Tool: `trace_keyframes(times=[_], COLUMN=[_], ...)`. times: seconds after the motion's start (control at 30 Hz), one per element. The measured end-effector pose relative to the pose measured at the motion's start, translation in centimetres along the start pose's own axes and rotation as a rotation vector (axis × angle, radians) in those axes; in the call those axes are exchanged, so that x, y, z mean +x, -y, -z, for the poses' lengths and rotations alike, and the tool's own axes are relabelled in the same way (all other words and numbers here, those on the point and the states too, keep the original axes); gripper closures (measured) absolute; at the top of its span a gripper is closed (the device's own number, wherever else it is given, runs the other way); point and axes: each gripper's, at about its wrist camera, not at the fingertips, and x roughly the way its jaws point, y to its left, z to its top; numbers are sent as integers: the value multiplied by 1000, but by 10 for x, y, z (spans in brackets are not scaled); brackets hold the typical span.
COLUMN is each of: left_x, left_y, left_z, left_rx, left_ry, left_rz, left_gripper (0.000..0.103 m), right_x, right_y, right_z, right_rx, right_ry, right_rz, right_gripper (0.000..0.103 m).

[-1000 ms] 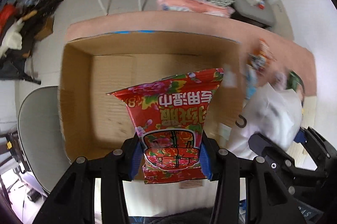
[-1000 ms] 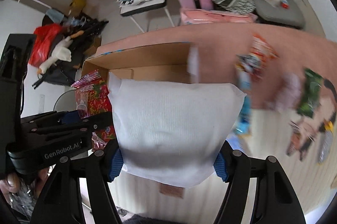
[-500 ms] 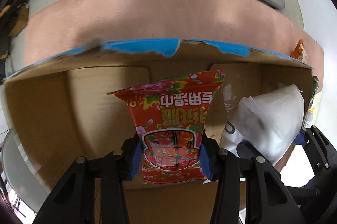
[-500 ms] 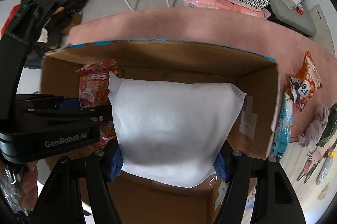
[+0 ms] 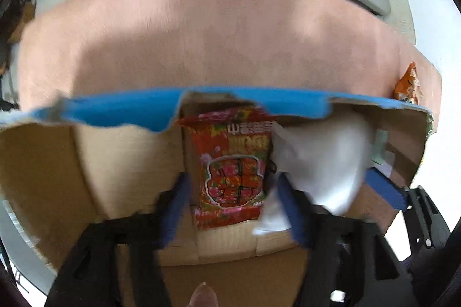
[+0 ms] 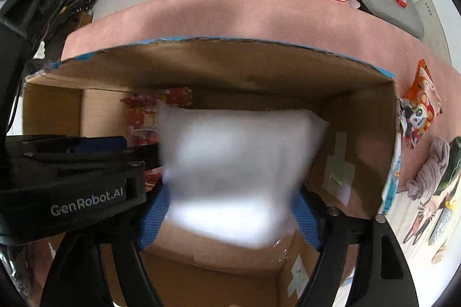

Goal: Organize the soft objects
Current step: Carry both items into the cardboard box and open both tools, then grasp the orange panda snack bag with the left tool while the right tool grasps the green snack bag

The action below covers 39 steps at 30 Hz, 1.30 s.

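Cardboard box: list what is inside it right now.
Inside the cardboard box: a red floral packet and a white pillow-like pack, side by side, between the left gripper and right gripper. The floor beneath them is covered.

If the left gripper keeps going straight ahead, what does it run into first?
Probably the red packet, lying loose between the open left gripper fingers inside the cardboard box. Behind it comes the box's far wall. Motion blur leaves depth uncertain.
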Motion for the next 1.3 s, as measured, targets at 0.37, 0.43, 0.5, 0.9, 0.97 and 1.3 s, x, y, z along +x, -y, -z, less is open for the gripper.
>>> trace_keyframes(times=[0.37, 0.43, 0.5, 0.9, 0.97, 1.3], left_x=[-72, -81, -84, -99, -105, -148], left_y=[-16, -27, -34, -20, -20, 33], left_z=[76, 89, 108, 179, 191, 216], left_rx=[16, 4, -6, -17, -23, 38], left_ry=[225, 264, 284, 371, 381, 528], left_rz=[-130, -132, -137, -145, -140, -175], left_gripper=[1, 1, 1, 1, 1, 1], right_x=[-64, -73, -80, -129, -138, -182], right_y=[4, 4, 3, -8, -8, 28], right_z=[49, 67, 82, 171, 182, 214], right_rx=[11, 17, 27, 36, 39, 97], right_ry=[112, 131, 146, 253, 263, 392], right_rz=[57, 50, 38, 17, 2, -52], right_gripper=[0, 0, 0, 0, 0, 0])
